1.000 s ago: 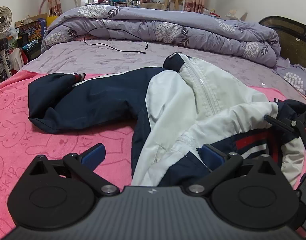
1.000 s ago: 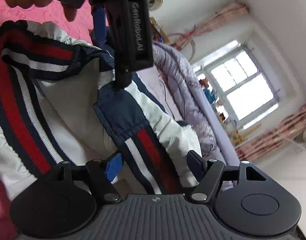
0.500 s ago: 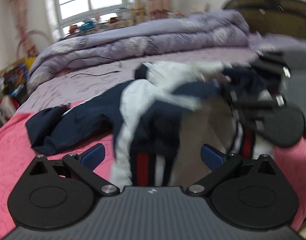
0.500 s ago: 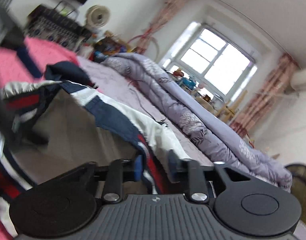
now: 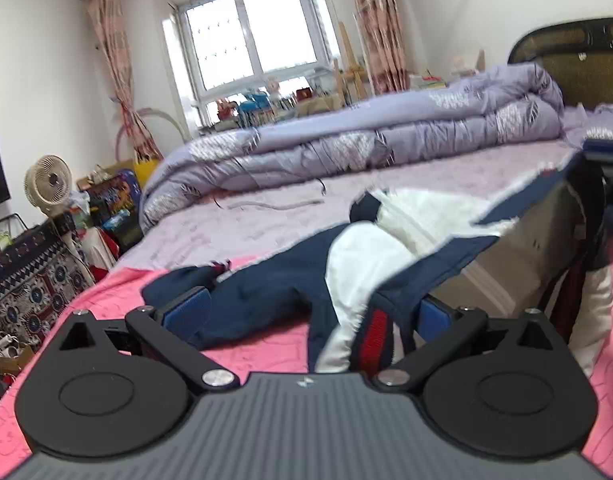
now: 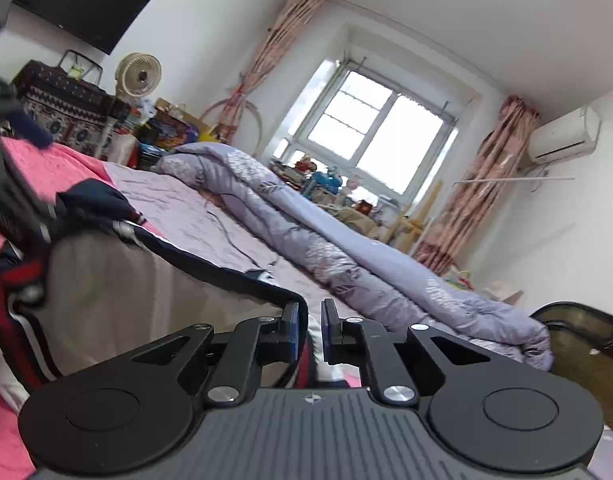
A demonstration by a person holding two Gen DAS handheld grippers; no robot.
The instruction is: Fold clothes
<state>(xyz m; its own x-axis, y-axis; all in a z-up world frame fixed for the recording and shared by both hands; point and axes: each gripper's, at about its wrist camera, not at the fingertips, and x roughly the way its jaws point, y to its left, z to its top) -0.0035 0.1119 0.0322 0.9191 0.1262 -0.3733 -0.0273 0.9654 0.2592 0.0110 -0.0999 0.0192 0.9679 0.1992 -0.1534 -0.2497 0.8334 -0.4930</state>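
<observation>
A navy and white jacket with a red-striped hem lies on the pink blanket. Its hem is lifted and stretched, showing the beige lining. My right gripper is shut on the jacket's hem edge and holds it up; it also shows at the right edge of the left wrist view. My left gripper is open, its fingers wide apart, with the striped hem hanging between them near the right finger.
A folded lilac duvet lies across the far side of the bed, with a black cable on the lilac sheet. A fan, boxes and bags crowd the floor at the left. A dark headboard is at the right.
My right gripper closed on the hem and lifted it, stretching the jacket. The left gripper stayed open and tilted upward, now looking toward the window.
</observation>
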